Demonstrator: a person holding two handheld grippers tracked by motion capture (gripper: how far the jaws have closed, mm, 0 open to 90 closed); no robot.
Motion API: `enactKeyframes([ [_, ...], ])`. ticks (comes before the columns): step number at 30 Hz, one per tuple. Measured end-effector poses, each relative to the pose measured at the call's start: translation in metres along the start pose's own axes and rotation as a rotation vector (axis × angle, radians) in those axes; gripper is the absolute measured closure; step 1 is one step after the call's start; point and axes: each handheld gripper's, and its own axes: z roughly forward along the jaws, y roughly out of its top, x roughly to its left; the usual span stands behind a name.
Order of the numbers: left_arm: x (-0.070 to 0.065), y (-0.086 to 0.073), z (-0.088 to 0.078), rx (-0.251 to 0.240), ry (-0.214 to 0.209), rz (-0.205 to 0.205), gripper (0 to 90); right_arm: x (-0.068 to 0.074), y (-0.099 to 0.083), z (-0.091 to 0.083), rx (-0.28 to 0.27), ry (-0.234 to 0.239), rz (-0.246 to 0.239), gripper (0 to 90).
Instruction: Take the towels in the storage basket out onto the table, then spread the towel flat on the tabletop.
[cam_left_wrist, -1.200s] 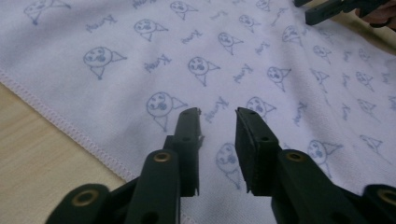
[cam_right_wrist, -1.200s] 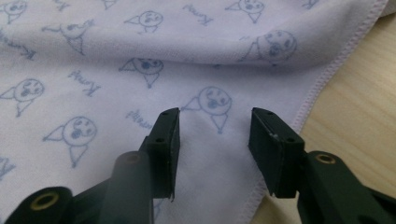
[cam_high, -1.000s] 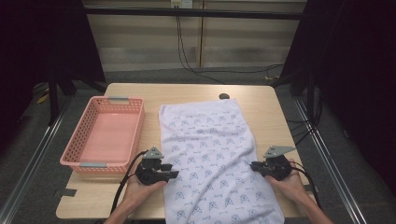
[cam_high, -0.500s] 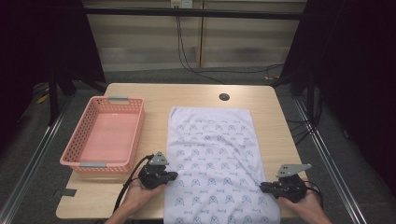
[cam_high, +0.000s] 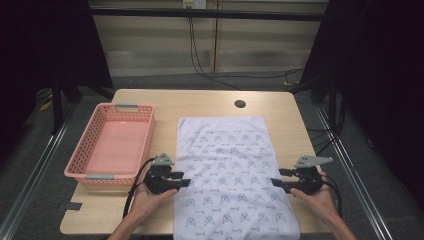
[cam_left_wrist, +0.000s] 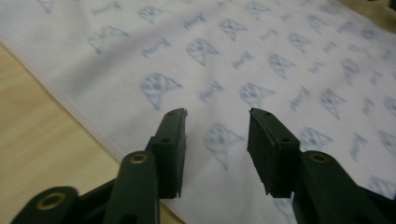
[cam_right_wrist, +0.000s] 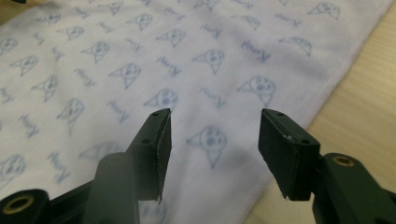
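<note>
High view: left gripper (cam_high: 181, 179) and right gripper (cam_high: 280, 178), jaws just opened and empty, flank the flat printed cloth (cam_high: 229, 170) at lower centre, likely having released it.

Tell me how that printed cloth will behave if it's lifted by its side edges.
The cloth lies thin and flat on the table, so it will probably sag between the grips. It looks light. Its near end overhangs the table edge, so it might slide off if pushed.

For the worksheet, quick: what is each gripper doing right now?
Left gripper: open, just opened, holds nothing, over the cloth.
Right gripper: open, just opened, holds nothing, over the cloth.
</note>
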Motion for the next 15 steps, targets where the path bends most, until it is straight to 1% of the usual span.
enactKeyframes([
  [1,0.004,0.004,0.004,-0.004,0.001,-0.004,53.3,-0.003,0.003,0.004,0.000,0.002,0.000,44.5],
  [2,0.006,0.006,0.007,-0.013,0.014,0.001,52.9,-0.007,0.008,0.010,-0.002,-0.008,0.003,44.4],
  [3,0.010,0.008,0.012,-0.003,0.017,-0.011,52.8,-0.010,0.012,0.015,-0.007,-0.015,0.009,44.5],
  [4,0.012,0.009,0.015,0.001,0.011,-0.028,51.0,-0.015,0.016,0.021,-0.006,-0.010,0.016,44.6],
  [5,0.014,0.010,0.017,0.009,0.011,-0.034,50.0,-0.017,0.018,0.024,-0.002,-0.012,0.020,44.7],
  [6,0.018,0.012,0.021,0.021,0.029,-0.026,50.0,-0.023,0.022,0.033,0.006,-0.024,0.017,44.9],
  [7,0.018,0.012,0.021,0.021,0.029,-0.026,49.8,-0.023,0.022,0.033,0.006,-0.024,0.017,44.9],
  [8,0.022,0.014,0.024,0.014,0.028,-0.027,49.8,-0.028,0.025,0.043,0.013,-0.024,0.024,45.4],
  [9,0.022,0.014,0.024,0.014,0.028,-0.027,50.3,-0.028,0.025,0.043,0.013,-0.024,0.024,45.4],
  [10,0.024,0.014,0.025,0.023,0.063,-0.015,50.5,-0.032,0.027,0.053,0.041,-0.046,0.010,45.6],
  [11,0.026,0.014,0.025,0.033,0.073,-0.011,50.5,-0.032,0.027,0.053,0.041,-0.046,0.010,45.6],
  [12,0.029,0.013,0.026,0.032,0.063,-0.024,51.6,-0.032,0.027,0.056,0.047,-0.043,0.014,45.6],
  [13,0.031,0.012,0.027,0.021,0.063,-0.028,53.0,-0.032,0.027,0.060,0.056,-0.044,0.005,45.6],
  [14,0.031,0.012,0.026,0.023,0.066,-0.020,54.9,-0.030,0.027,0.063,0.062,-0.059,-0.019,45.5],
  [15,0.031,0.012,0.027,0.023,0.067,-0.020,55.4,-0.028,0.027,0.064,0.065,-0.067,-0.024,45.6],
])
